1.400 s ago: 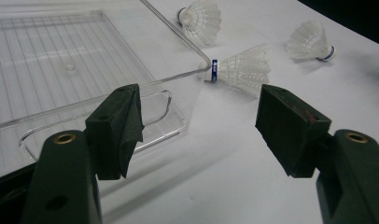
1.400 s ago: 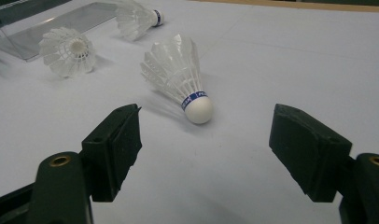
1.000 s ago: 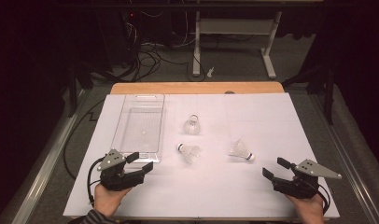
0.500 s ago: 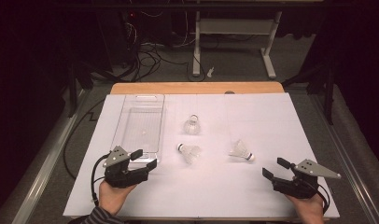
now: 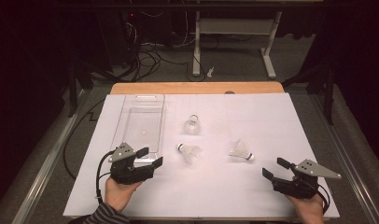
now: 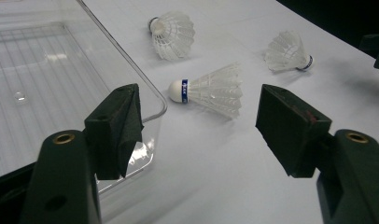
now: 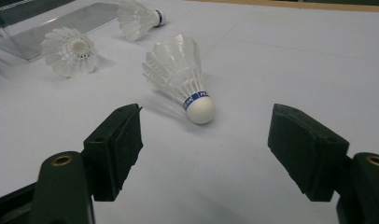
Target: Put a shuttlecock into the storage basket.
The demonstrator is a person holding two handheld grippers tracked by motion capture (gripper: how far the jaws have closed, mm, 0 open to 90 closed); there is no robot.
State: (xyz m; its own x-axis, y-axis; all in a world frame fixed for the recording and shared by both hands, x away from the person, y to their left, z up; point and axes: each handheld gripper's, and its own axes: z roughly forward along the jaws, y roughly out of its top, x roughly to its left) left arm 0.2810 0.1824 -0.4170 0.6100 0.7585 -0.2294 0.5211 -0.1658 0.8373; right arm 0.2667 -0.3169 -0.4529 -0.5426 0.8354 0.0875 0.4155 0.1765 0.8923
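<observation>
Three white shuttlecocks lie on the white-covered table. One shuttlecock [image 5: 192,125] sits furthest back, one [image 5: 189,151] in the middle and one [image 5: 240,150] to the right. A clear plastic tray [image 5: 141,123] stands at the left, with nothing in it. My left gripper [image 5: 150,157] is open at the tray's near right corner, and the middle shuttlecock [image 6: 211,89] lies just ahead between its jaws. My right gripper [image 5: 275,168] is open near the front right. The right shuttlecock [image 7: 180,74] lies in front of it, cork end toward the gripper.
The white sheet [image 5: 215,196] covers the table almost up to the wooden back edge [image 5: 197,87]. Behind the table the floor is dark, with cables [image 5: 150,51] and a metal table frame [image 5: 234,32]. The tray's rim [image 6: 150,93] stands beside my left jaw.
My left gripper has moved right and forward, swinging toward the middle shuttlecock. The right gripper and the shuttlecocks have stayed put.
</observation>
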